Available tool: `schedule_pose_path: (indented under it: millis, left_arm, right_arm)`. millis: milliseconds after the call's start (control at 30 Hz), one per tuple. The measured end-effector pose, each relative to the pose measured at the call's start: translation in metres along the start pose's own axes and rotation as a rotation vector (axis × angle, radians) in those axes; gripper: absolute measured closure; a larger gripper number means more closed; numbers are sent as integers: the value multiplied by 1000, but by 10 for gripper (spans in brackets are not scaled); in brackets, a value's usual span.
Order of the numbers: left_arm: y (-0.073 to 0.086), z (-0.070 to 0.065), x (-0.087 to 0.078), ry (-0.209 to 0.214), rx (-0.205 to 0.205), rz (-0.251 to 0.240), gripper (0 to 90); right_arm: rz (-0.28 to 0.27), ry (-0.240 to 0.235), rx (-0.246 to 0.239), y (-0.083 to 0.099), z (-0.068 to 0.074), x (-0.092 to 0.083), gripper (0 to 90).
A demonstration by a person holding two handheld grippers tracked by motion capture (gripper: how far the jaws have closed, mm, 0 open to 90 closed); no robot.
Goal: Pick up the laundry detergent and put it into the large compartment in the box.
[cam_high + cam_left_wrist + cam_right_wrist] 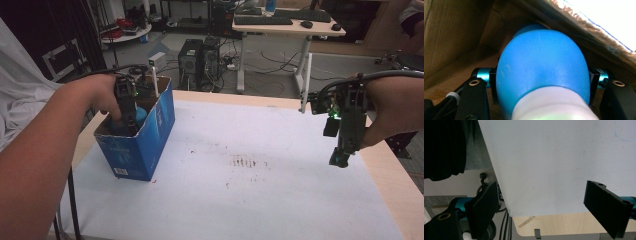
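An open blue cardboard box (145, 145) stands at the left of the white sheet (260, 200). My left gripper (126, 117) reaches down into it. In the left gripper view its jaws sit on either side of a blue bottle (541, 62) with a white cap (554, 107), and the left gripper (544, 75) is shut on the bottle's body. The bottle (140, 114) peeks out beside the gripper inside the box. My right gripper (342, 155) hangs above the sheet's right edge, pointing down. In its own view the right gripper (544, 187) stands wide open over the sheet (549, 157), with nothing between its jaws.
The wooden table (395, 175) shows past the sheet's right side, and its edge (564, 225) lies below the right gripper. Brown stains (245, 161) mark the sheet's middle. Beyond the table stand computer towers (197, 56), floor cables and a desk (285, 26) with keyboards.
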State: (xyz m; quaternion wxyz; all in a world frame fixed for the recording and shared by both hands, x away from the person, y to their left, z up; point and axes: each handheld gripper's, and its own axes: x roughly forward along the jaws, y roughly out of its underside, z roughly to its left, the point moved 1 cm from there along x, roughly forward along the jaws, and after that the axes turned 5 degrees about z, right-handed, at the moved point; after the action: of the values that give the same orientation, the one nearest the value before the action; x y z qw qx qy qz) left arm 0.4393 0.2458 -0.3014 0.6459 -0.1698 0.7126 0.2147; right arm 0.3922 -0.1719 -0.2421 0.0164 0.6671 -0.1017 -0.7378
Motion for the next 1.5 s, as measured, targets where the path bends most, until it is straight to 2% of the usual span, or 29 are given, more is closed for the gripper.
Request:
schedule_pose_path:
  millis: [100,367,900,1067,1200,1367,1500]
  left_arm:
    - [2,2,-1,17,-19,3,373]
    - [6,2,-1,26,-17,16,353]
    - [6,1,-14,-6,-19,29,302]
    - [6,0,-22,-29,-25,27,274]
    - [7,-1,-27,-46,-41,34,224]
    - [10,-1,-33,-37,-58,27,222]
    - [13,-2,-37,-47,-76,32,222]
  right_arm:
    - [-1,-1,7,2,0,0,120]
    - [-5,-6,6,2,-2,4,120]
    - [-3,-7,4,3,-3,4,120]
    - [-6,-7,5,2,-3,4,120]
    - [-3,-6,-5,0,-3,6,120]
    - [-7,-7,-9,1,-3,5,120]
    - [-9,-5,-5,2,-3,5,120]
